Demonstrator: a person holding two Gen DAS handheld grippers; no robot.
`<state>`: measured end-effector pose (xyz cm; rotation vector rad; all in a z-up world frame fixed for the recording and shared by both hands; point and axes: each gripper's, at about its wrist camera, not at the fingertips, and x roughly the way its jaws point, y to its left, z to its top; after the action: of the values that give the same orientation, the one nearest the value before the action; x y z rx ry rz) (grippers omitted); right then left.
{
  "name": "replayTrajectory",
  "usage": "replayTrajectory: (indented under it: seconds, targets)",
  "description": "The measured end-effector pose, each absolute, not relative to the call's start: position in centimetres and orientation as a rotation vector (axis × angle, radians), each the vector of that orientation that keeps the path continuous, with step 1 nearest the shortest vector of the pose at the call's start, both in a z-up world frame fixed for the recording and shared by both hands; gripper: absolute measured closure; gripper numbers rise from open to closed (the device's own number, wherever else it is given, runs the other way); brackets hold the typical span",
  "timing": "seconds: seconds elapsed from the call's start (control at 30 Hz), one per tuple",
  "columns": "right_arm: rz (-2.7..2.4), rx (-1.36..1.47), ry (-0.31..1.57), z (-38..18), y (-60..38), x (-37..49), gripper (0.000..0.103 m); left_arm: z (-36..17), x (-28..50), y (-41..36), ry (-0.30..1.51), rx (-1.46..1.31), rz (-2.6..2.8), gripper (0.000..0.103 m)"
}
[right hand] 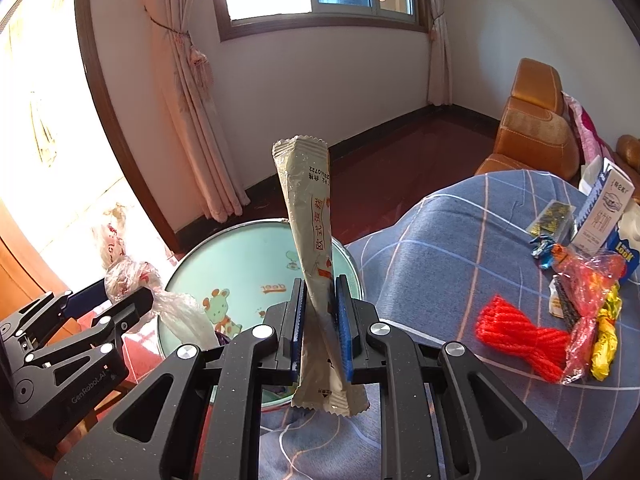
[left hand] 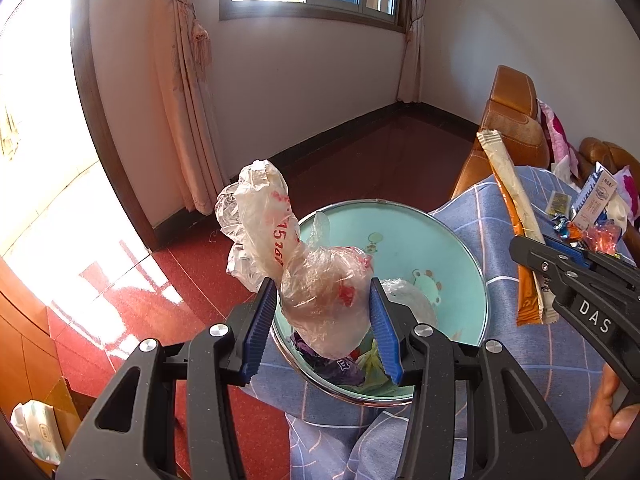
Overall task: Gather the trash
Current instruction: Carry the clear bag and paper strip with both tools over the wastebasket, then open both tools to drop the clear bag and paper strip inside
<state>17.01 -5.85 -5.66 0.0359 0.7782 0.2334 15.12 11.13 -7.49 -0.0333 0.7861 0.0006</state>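
Left claw [left hand: 324, 312] is clamped on a crumpled clear plastic bag [left hand: 320, 292], hanging right over the mint-green bin [left hand: 460, 256], scraps already inside. Right claw [right hand: 320, 328] pinches a long beige wrapper [right hand: 316, 264] upright, just beside the bin. More wrappers and red yarn [right hand: 516, 340] lie on the checked blue bedspread [right hand: 460, 240].
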Motion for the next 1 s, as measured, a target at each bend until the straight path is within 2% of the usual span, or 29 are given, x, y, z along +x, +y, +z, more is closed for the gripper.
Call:
replayTrajectory:
  seconds: [0.77,0.87,0.93,1.0]
  targets:
    - [0.283,0.024,0.938,-11.0,-3.0,22.2,0.086,-12.8,18.6,10.5,0.912,-0.010,-0.084,0.056]
    - [0.296,0.026,0.948,-11.3,-2.9,22.4,0.080,-13.1,18.8,10.5,0.921,-0.009,-0.085,0.054]
    - [0.293,0.030,0.943,-11.2,-3.0,22.6,0.071,-13.1,18.9,10.6,0.920,-0.010,-0.077,0.054]
    - [0.300,0.035,0.945,-11.1,-3.0,22.7,0.071,-13.1,18.9,10.9,0.919,-0.011,-0.069,0.053]
